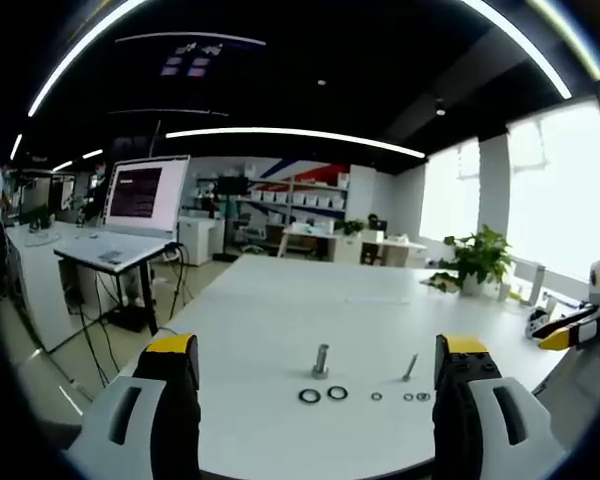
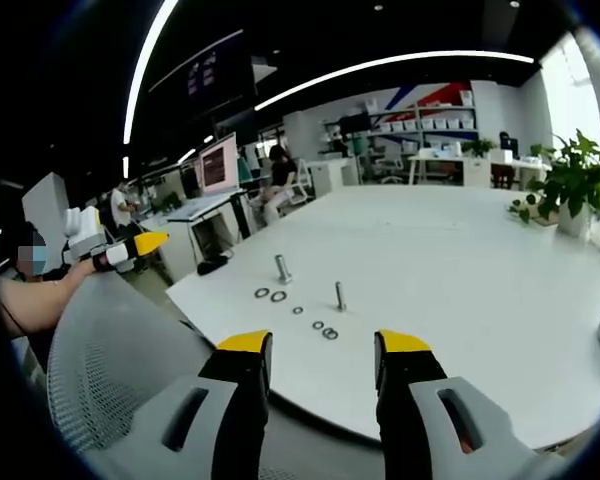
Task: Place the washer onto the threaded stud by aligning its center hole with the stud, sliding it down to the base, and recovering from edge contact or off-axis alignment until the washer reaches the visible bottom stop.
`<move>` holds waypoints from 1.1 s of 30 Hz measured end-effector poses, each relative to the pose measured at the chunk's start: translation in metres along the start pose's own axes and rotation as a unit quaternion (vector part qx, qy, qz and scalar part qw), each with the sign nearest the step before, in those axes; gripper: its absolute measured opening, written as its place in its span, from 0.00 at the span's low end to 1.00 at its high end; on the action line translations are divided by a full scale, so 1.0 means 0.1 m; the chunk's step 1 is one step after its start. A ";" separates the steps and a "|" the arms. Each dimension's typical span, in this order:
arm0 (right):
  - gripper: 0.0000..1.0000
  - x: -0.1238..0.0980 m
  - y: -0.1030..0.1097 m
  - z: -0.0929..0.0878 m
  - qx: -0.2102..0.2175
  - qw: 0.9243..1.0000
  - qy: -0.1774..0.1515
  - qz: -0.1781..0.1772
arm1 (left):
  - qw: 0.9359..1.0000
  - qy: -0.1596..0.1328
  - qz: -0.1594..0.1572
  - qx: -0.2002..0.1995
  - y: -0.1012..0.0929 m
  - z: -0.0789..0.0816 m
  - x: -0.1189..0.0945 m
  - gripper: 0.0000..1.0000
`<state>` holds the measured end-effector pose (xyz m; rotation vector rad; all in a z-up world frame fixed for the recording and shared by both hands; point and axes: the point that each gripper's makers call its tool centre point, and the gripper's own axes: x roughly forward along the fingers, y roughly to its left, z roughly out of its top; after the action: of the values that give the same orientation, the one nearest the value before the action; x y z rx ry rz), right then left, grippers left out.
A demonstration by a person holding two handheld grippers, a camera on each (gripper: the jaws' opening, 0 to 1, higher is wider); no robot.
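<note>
A stout threaded stud (image 1: 321, 360) (image 2: 282, 268) stands upright on the white table (image 1: 280, 310) (image 2: 460, 260). A thinner stud (image 1: 410, 367) (image 2: 340, 295) stands beside it. Two larger dark washers (image 1: 309, 396) (image 2: 262, 293) lie flat in front of the stout stud, and smaller washers (image 1: 408, 397) (image 2: 318, 325) lie near the thin one. My left gripper (image 1: 315, 347) (image 2: 150, 243) is open and empty, well back from the table edge. My right gripper (image 2: 325, 345) (image 1: 565, 335) is also open and empty, short of the table's near edge.
A grey mesh chair back (image 2: 110, 370) sits below the table edge at the left. A person's forearm (image 2: 40, 295) holds the left gripper. A potted plant (image 1: 477, 258) (image 2: 575, 180) stands at the table's far side. A desk with a monitor (image 1: 145, 195) is off to the left.
</note>
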<state>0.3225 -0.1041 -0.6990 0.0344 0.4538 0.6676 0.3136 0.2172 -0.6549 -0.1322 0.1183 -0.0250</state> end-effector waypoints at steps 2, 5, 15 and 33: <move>0.43 0.00 0.00 0.00 0.001 1.000 -0.001 -0.002 | 1.000 -0.001 0.000 -0.001 0.00 0.00 0.00 0.97; 0.42 0.00 0.01 -0.01 0.002 1.000 0.001 0.000 | 1.000 -0.003 -0.001 -0.002 0.00 0.01 -0.01 0.97; 0.40 0.00 0.02 -0.01 0.004 1.000 0.003 0.003 | 1.000 -0.005 0.000 -0.005 0.01 0.01 0.00 0.98; 0.38 0.00 0.02 0.00 0.004 1.000 0.000 0.007 | 1.000 -0.009 -0.005 -0.010 0.00 0.03 0.00 0.94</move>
<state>0.3212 -0.1023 -0.6986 0.0449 0.4575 0.6785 0.3138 0.2175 -0.6520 -0.1539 0.0991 -0.0323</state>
